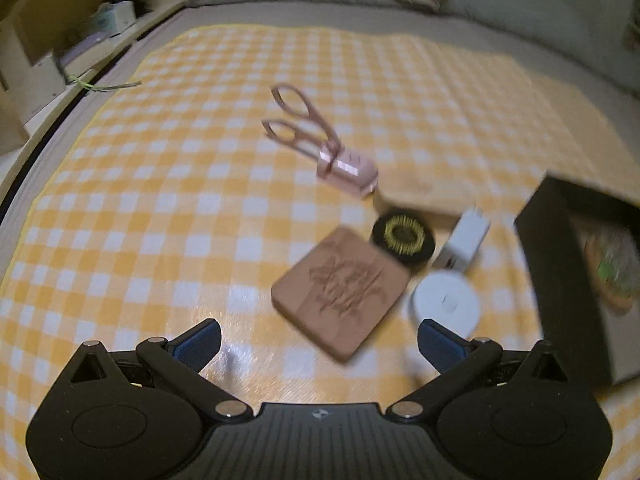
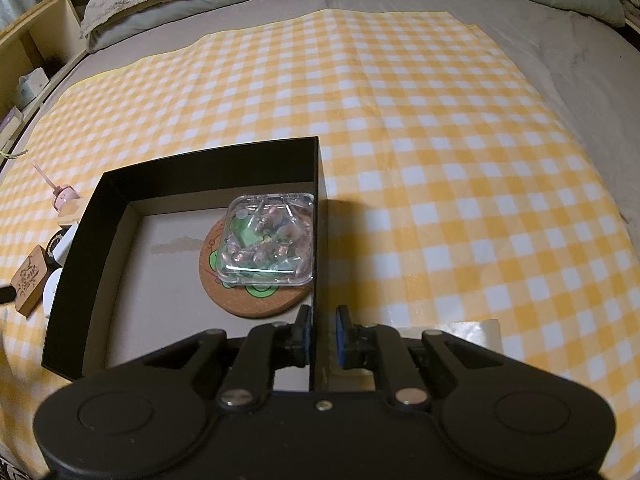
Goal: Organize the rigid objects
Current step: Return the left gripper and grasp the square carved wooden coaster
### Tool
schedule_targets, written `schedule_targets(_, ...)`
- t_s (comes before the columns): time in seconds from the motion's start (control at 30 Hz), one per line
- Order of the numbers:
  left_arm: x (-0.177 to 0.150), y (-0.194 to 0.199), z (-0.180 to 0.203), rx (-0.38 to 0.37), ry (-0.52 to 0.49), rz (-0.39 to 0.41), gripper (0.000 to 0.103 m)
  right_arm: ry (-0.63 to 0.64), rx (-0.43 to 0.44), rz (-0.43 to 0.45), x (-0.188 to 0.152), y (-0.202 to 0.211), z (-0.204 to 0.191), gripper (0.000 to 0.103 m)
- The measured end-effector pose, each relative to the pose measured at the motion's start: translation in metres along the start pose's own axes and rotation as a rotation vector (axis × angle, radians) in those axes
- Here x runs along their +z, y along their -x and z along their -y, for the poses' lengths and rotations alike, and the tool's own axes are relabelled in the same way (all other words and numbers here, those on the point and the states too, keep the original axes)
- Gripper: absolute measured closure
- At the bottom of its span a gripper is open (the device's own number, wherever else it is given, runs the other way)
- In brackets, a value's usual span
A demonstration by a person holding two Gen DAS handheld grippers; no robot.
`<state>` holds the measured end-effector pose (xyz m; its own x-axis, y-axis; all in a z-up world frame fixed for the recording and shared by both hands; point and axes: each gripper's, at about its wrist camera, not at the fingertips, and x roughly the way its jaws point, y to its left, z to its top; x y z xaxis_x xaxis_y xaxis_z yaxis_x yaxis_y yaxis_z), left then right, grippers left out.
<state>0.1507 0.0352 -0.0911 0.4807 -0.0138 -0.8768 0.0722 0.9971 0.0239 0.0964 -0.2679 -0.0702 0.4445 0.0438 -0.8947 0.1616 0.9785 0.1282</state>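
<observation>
On the checked cloth (image 2: 440, 160): 1 black box (image 2: 92, 240), R gripper (image 2: 320, 320) pinching its right wall, jaws nearly closed on it. Inside box: 1 cork coaster (image 2: 248, 300) w/ 1 clear case (image 2: 268, 240) sitting on top. L gripper (image 1: 320, 344) hovering w/ jaws wide, nothing betw. them. Left of box, 6 loose items lying close together: 1 brown block (image 1: 340, 292), 1 black disc (image 1: 402, 238), 1 white charger (image 1: 466, 242), 1 white puck (image 1: 446, 304), 1 tan piece (image 1: 416, 192), 1 pink curler (image 1: 316, 136).
</observation>
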Motion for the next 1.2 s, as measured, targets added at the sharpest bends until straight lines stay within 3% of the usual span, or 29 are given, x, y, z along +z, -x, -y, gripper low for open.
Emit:
schedule_targets(0.13,-0.01,-0.012,0.002,0.016,-0.099,-0.022,0.0,0.003,-0.003,-0.005,0.0,-0.002,0.0,0.091)
schedule_targets(0.27,-0.01,-0.019,-0.001,0.078,-0.147,-0.001,0.0,0.006,-0.006,-0.005,0.0,-0.003,-0.001,0.091)
schedule_targets(0.47,-0.002,-0.022,-0.02,0.085,-0.086,0.001,0.0,0.005,-0.001,-0.011,0.001,-0.005,0.001,0.09)
schedule_targets(0.77,0.009,-0.025,-0.051,0.167,0.004,0.01,0.0,0.031,0.011,-0.017,0.0,-0.008,-0.001,0.093)
schedule_targets(1.0,0.01,-0.011,-0.042,0.039,0.035,0.023,0.0,0.043,0.016,-0.014,0.001,-0.008,-0.003,0.096)
schedule_targets(1.2,0.019,-0.017,-0.017,-0.009,-0.001,0.042,0.0,0.055,0.014,-0.011,-0.001,-0.008,-0.004,0.096)
